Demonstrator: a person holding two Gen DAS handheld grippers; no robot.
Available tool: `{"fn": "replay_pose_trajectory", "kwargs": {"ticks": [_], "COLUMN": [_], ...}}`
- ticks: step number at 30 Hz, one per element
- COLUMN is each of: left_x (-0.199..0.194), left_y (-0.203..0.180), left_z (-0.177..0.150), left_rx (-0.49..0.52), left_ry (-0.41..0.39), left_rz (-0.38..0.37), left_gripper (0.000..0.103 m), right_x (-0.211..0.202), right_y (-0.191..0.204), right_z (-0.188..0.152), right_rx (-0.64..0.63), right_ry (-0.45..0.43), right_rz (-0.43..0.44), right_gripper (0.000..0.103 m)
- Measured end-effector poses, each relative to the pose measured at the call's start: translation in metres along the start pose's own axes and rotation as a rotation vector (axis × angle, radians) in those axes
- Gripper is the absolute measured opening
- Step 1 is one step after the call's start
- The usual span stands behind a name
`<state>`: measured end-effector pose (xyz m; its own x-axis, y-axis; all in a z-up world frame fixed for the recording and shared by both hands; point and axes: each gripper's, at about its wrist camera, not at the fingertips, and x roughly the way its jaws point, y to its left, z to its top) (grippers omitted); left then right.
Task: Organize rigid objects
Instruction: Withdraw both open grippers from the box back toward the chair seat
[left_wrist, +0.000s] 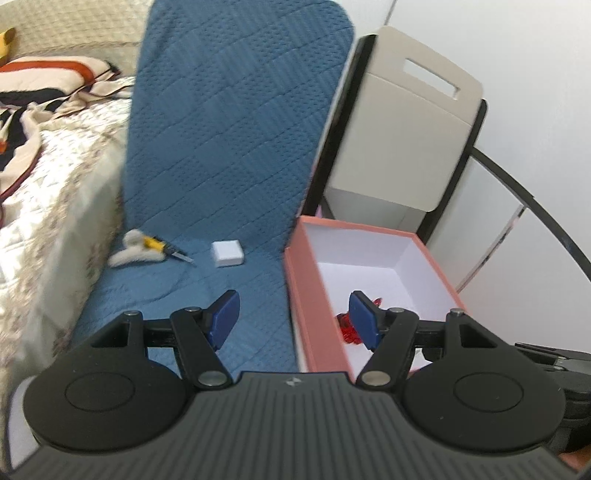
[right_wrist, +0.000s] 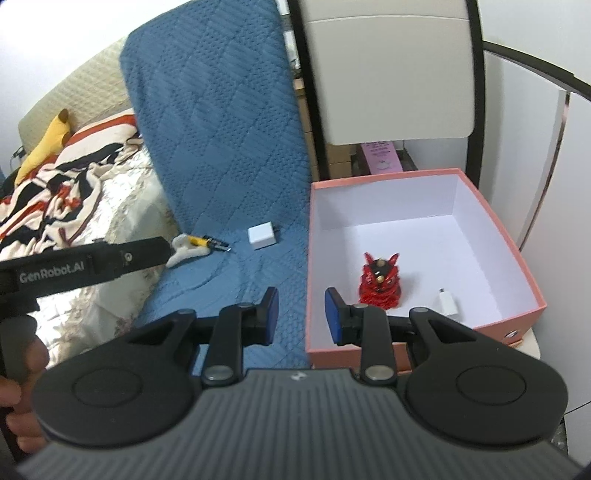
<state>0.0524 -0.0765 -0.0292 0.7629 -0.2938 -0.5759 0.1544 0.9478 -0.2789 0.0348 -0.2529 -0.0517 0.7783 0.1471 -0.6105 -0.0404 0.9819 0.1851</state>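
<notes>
A pink box (right_wrist: 517, 254) with a white inside stands right of the blue quilted seat (right_wrist: 236, 280); it also shows in the left wrist view (left_wrist: 295, 280). In it stand a red figurine (right_wrist: 380, 284) and a small white plug (right_wrist: 448, 304); the figurine (left_wrist: 345, 326) is partly hidden behind my left finger. On the seat lie a white cube charger (right_wrist: 261, 237) (left_wrist: 227, 253), a yellow-handled tool (right_wrist: 207, 242) (left_wrist: 162, 246) and a white fluffy clip (right_wrist: 184, 251) (left_wrist: 131, 251). My left gripper (left_wrist: 293, 319) is open and empty over the box's left wall. My right gripper (right_wrist: 301, 314) is open and empty, also above that wall.
A bed with a patterned quilt (left_wrist: 44, 177) and a striped blanket (right_wrist: 55, 192) lies to the left, with a yellow plush toy (right_wrist: 48, 144) on it. A beige chair back (left_wrist: 402, 122) stands behind the box. The left gripper's body (right_wrist: 85, 266) crosses the right wrist view at left.
</notes>
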Motion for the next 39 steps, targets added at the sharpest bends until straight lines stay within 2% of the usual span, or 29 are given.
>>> {"fn": "replay_pose_trajectory", "kwargs": {"ticks": [9,16,21,29,39], "left_x": [-0.027,-0.027,-0.012,0.022,0.085], "left_y": [0.033,0.052,0.064,0.083,0.129], "left_z": [-0.021,-0.027,-0.022,-0.012,0.003], "left_rx": [-0.057,-0.101,-0.147,-0.146,-0.188], "left_ry": [-0.009,-0.017,-0.016,0.005,0.017], "left_rz": [0.037,0.074,0.08,0.1,0.18], "left_gripper": [0.071,0.071,0.071,0.071,0.075], "right_x": [-0.005,0.001,0.012,0.044,0.109], "right_y": [0.033,0.05,0.057,0.064,0.077], "right_z": [-0.023,-0.033,-0.03,-0.013,0.008], "right_rx": [-0.021,-0.044,-0.068,-0.068,-0.067], "right_ry": [0.029,0.046,0.065,0.084,0.117], "right_rz": [0.03,0.034,0.033,0.026,0.031], "right_gripper": [0.031,0.031,0.031,0.031,0.032]}}
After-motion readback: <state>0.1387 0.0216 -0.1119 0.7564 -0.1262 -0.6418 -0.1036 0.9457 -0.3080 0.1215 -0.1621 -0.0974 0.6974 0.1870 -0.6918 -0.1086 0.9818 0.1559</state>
